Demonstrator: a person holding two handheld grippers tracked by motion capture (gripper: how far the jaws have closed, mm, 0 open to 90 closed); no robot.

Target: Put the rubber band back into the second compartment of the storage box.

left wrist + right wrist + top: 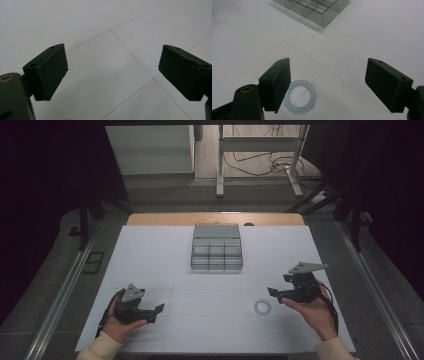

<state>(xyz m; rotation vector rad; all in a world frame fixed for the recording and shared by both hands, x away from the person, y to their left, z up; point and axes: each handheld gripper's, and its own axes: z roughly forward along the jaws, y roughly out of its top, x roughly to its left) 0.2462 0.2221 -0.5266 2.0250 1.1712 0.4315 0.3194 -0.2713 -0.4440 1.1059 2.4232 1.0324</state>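
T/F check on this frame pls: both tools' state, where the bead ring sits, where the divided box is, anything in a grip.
1. The left tool is open with nothing between its jaws. True.
2. The right tool is shut on the bead bracelet. False: its jaws stand wide apart and the bracelet lies flat on the white table.
3. The bracelet lies nearer the right tool than the left. True.
4. The bracelet sits inside the clear divided organiser. False: it lies on the bare table, apart from the organiser.
5. The organiser stands toward the table's far side, near the middle. True.
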